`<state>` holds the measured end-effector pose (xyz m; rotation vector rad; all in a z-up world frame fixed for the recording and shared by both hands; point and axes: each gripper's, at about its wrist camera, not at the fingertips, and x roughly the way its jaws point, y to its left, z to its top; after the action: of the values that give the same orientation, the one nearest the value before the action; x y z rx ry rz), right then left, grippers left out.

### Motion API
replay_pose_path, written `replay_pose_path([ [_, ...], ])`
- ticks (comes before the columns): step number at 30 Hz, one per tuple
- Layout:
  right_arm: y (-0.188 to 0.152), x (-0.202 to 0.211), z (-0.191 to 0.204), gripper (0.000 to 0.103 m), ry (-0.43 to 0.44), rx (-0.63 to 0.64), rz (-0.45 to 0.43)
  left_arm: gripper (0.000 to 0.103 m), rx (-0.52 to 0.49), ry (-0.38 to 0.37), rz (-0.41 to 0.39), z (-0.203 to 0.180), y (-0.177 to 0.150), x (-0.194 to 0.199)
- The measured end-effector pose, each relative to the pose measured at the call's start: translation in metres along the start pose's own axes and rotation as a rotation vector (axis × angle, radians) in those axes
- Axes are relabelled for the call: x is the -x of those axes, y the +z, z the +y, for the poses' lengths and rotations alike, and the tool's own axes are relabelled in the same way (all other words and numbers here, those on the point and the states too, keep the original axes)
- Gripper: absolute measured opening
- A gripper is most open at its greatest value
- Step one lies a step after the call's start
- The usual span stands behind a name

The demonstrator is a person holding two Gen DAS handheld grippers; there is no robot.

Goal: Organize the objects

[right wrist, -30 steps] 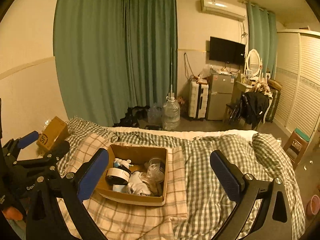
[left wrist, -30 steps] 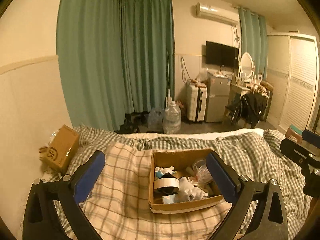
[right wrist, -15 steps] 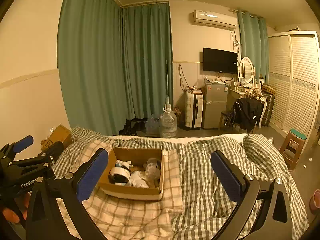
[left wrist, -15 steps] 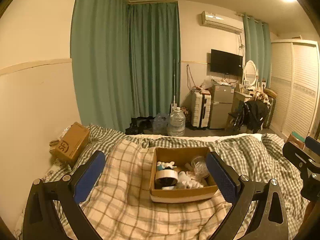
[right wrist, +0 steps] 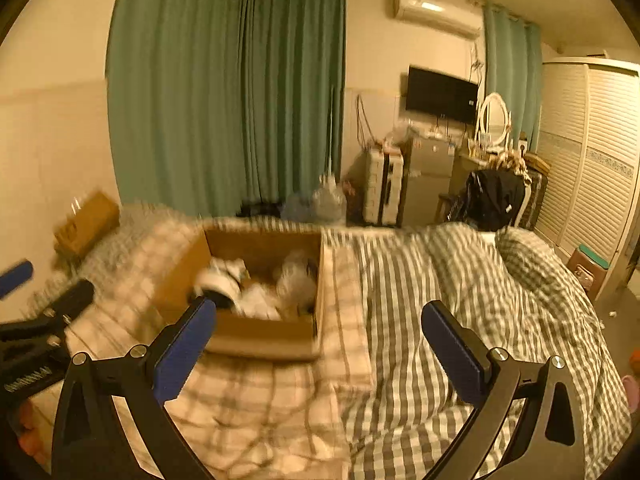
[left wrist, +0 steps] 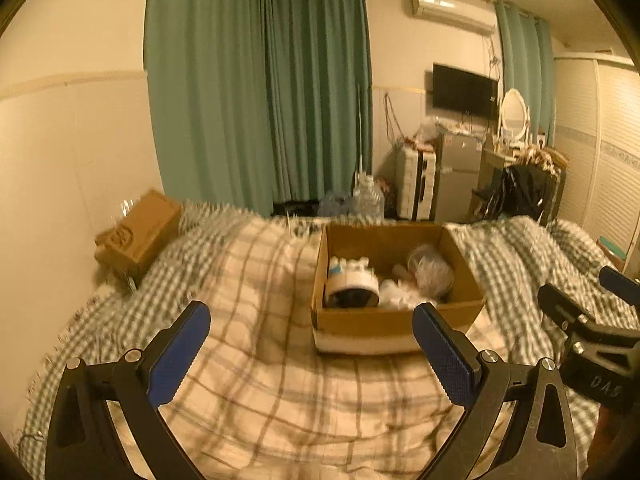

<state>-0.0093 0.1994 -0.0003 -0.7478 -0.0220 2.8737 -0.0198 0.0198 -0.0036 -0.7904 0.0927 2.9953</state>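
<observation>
The open cardboard box (left wrist: 394,322) of small items sits on the bed (left wrist: 256,376) just beyond both grippers. The left gripper (left wrist: 311,340) and right gripper (right wrist: 319,334) hold nothing, jaws wide apart. A second box (left wrist: 138,232) lies by the wall.

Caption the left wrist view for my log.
Open left gripper faces an open cardboard box of clutter on a plaid blanket.

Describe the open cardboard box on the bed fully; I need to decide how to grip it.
The box is brown cardboard, open-topped and rectangular, with a pale band along its base. It sits upright on the beige plaid blanket, apart from both grippers. Inside lie a tape roll, crumpled clear plastic and white items too blurred to name.
</observation>
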Motion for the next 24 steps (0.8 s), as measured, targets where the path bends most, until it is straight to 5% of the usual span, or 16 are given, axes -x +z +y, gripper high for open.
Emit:
replay_pose_path([
  [24, -0.015, -0.026, 0.001, 0.103, 0.009, 0.015, 0.059, 0.103, 0.009, 0.021, 0.027, 0.005, -0.007, -0.020],
])
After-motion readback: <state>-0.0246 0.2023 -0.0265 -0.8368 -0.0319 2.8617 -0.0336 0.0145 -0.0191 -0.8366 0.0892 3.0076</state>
